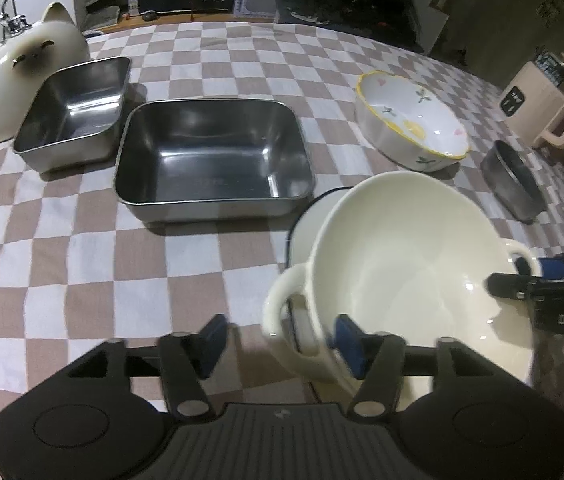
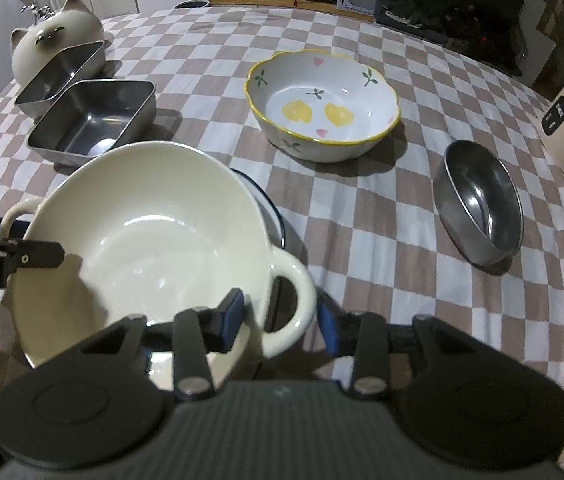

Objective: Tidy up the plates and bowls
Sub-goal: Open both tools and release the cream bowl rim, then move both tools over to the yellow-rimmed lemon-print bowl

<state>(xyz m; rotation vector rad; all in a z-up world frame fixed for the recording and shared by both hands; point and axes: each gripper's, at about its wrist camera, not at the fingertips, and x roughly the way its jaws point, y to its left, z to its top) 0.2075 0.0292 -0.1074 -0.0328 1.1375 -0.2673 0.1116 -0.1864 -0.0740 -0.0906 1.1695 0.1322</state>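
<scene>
One nesting is done: our cream two-handled ceramic bowl sits in the blue-rimmed white dish. Left gripper and right gripper stand apart, loosely straddling its handles; the flowered bowl at one o'clock and steel pans remain.

The left hand-held gripper points steeply down at the worktop, its blue-padded fingers spread wide on either side of one loop handle of the cream bowl, neither pad pressing on it. The right hand-held gripper tilts down just as steeply, jaws parted around the opposite handle, pads clear of it. Each gripper's black fingertip shows at the edge of the other's view.
</scene>
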